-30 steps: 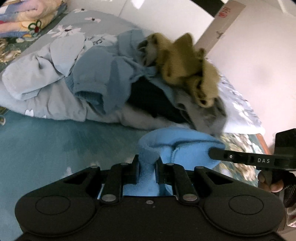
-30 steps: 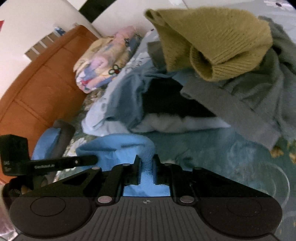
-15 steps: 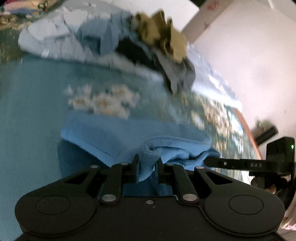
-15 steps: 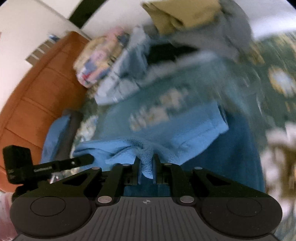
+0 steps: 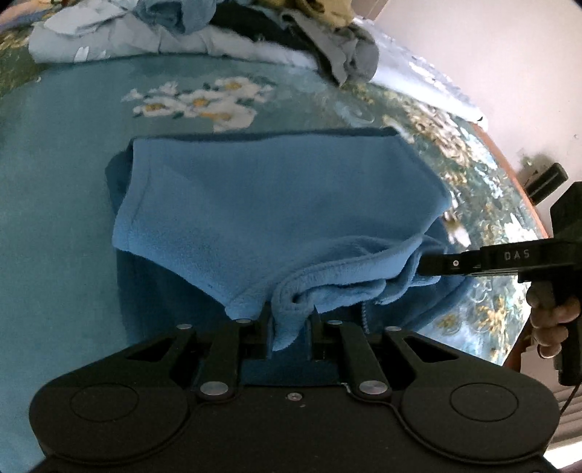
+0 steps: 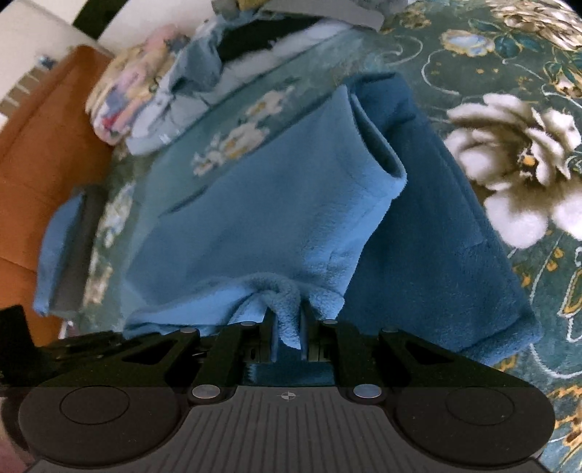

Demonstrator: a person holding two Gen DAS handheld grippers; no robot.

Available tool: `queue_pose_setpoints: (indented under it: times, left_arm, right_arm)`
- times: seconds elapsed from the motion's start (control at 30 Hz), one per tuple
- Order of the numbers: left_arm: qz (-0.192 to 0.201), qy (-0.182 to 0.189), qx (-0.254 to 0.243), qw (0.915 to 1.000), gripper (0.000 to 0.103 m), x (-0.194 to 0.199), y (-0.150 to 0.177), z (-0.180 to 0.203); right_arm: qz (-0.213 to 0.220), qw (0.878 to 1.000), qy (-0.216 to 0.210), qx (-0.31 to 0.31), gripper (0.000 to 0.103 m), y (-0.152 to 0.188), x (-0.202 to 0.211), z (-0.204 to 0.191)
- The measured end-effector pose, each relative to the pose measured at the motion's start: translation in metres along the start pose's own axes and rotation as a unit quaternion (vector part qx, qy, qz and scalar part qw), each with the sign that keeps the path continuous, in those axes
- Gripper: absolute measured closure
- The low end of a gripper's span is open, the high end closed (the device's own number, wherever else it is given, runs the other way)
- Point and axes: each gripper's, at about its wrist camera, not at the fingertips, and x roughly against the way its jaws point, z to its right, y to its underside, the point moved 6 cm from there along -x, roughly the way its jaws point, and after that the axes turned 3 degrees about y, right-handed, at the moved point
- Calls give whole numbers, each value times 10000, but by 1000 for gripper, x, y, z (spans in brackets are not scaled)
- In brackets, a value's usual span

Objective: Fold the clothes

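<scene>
Left gripper (image 5: 290,329) clamped narrow on a bunched edge of the light blue fleece garment (image 5: 276,203); right gripper (image 6: 287,333) pinched the same way on the same edge further along, seen from the left wrist reaching in from the right (image 5: 429,263). Garment draped between the 2 tools and spreading forward over the floral bedspread (image 5: 54,182), a darker blue fleece layer (image 6: 447,233) lying beneath and to its right.

Likely trouble: thick pile slipping out of either pinch under uneven tension, dropping 1 corner and skewing the fold; or the free flap curling under, since its right edge already stands up in a loose roll.

Hard to make out: whether light and dark fleece are 1 piece or 2; garment type; near hem hidden behind the gripper bodies; heap of unfolded clothes (image 5: 203,32) at the far edge, cut off and blurred.
</scene>
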Motion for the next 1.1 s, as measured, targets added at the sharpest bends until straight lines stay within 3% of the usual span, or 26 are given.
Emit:
queue_pose_setpoints:
  times: [0.07,0.17,0.23,0.3,0.43,0.6,0.7,0.8,0.93,1.1]
  left_arm:
    - [-27,-14,-14,10000,88,-1,-1,-1]
    - [-103,50,-38,9999,68,4,2,1]
    - [-167,122,-55,9998,60,11,6,2]
    - [-209,174,-45,9996,57,18,9,4]
    - [-152,164,356,9991,54,31,15,-6]
    - [-77,265,1127,9932,54,27,14,-22]
    - [-24,606,1960,9787,54,22,14,-30]
    - [-24,742,2483,9658,54,17,16,-37]
    - [-140,1129,3266,9383,52,8,23,-45]
    - [-69,1251,4135,9019,52,2,34,-56]
  right_arm:
    - [-99,9997,117,196,93,3,-4,-2]
    - [-199,9988,197,413,89,6,-4,-6]
    - [-241,9985,165,466,79,8,3,-8]
    - [-319,9980,140,521,45,12,13,-10]
    - [-270,9990,113,324,46,19,33,-3]
    - [-44,9969,-172,-770,44,21,39,17]
    - [56,9899,-337,-1377,44,22,34,24]
    - [134,9812,-457,-1870,44,23,28,30]
    - [30,9725,-544,-2266,45,25,16,38]
    - [-231,9561,-873,-2787,46,30,3,46]
